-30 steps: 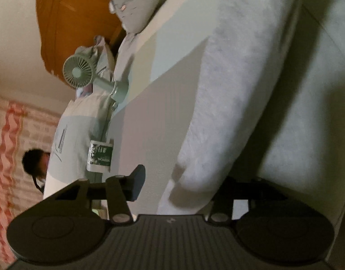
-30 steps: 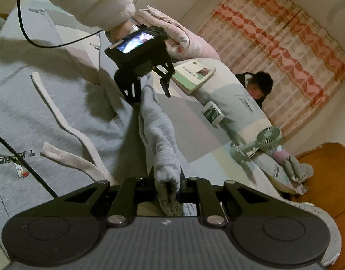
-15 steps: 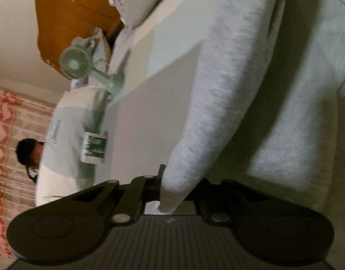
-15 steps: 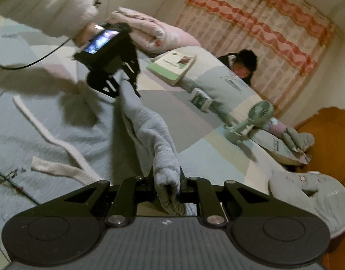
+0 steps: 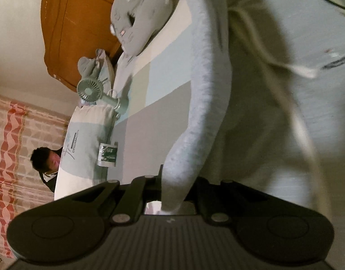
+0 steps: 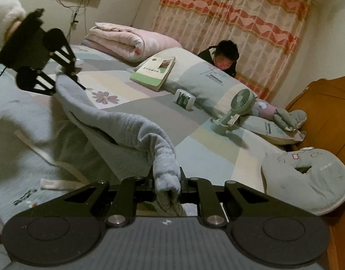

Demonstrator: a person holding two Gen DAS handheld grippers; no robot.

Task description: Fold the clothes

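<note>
Sweatshirt sleeve (image 6: pixel 118 123) stretched between both raised hand-held grippers.

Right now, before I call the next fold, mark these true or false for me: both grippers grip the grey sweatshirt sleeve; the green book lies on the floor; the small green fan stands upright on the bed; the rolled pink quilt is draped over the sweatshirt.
1. Both grippers grip the grey sweatshirt sleeve: true. The left gripper and right gripper are each shut on it.
2. The green paperback book lies on the floor: false. It rests on the long pillow.
3. The small green fan stands upright on the bed: true.
4. The rolled pink quilt is draped over the sweatshirt: false. It lies apart, at the far side of the bed.
</note>
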